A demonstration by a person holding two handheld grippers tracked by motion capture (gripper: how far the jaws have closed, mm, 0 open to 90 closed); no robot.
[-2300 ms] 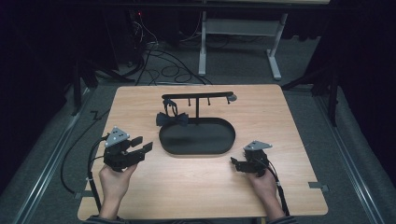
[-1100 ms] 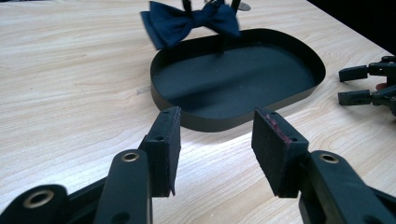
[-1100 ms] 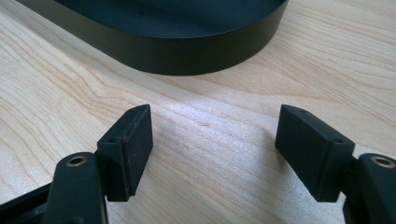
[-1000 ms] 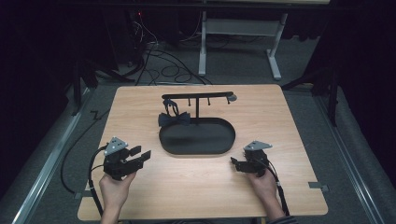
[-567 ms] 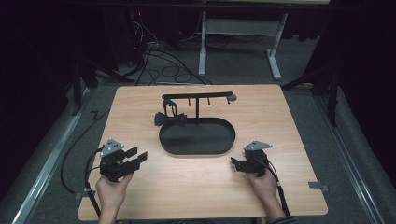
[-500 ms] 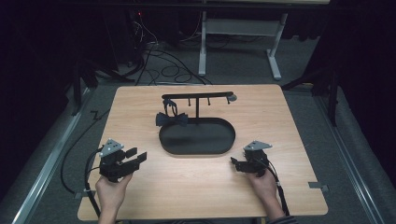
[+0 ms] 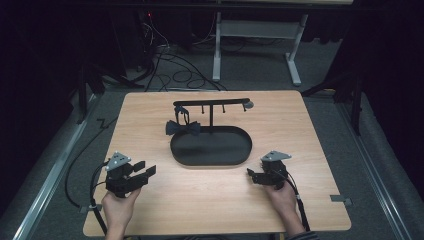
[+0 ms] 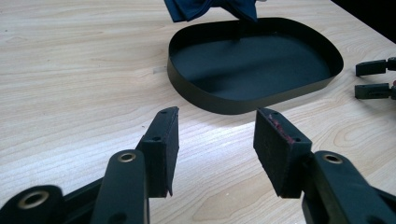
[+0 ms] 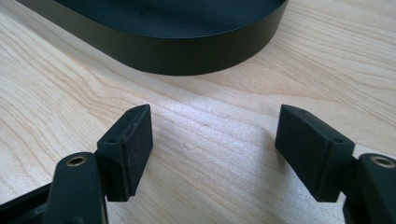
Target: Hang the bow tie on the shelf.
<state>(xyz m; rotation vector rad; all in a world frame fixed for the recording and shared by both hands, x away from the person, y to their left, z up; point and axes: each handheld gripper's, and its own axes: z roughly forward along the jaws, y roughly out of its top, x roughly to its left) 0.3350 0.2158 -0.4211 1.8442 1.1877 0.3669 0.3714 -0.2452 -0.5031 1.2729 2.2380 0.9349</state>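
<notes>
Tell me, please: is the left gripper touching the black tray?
Apart. In the left gripper view, bare wood lies between the open left gripper and the tray wall; the high view also shows the gripper off the tray.

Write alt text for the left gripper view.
Two open black tool jaws reach over a light wooden table toward a shallow, empty black oval tray. A dark bow tie hangs above the tray's far edge, and the other tool's jaw tips show at the right.
</notes>
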